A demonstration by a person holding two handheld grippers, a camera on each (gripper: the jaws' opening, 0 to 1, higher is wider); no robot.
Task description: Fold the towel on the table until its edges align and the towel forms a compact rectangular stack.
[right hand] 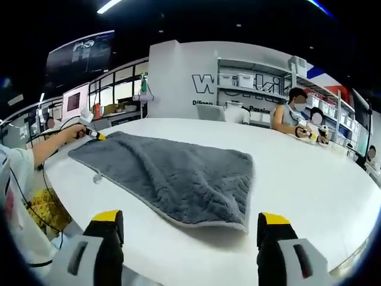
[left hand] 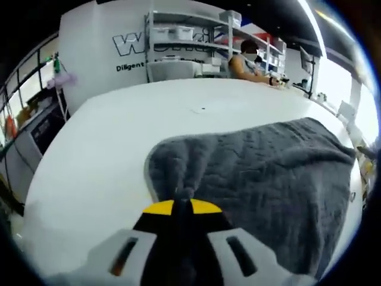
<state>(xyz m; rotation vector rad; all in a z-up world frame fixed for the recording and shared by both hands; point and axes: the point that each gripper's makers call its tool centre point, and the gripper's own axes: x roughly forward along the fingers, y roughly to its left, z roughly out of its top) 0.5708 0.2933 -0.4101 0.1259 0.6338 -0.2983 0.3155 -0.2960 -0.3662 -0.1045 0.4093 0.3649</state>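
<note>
In the left gripper view, the left hand-held gripper (left hand: 182, 205) pinches a corner of the grey towel (left hand: 256, 173) lying on the white table (left hand: 107, 149). In the right gripper view, the right hand-held gripper (right hand: 189, 229) hangs wide apart just short of the towel's (right hand: 172, 173) near edge, while the left one (right hand: 95, 135) grips its far corner.

Lab/workspace: storage shelves (right hand: 253, 80) w/ bins, big white table (right hand: 309, 173).
</note>
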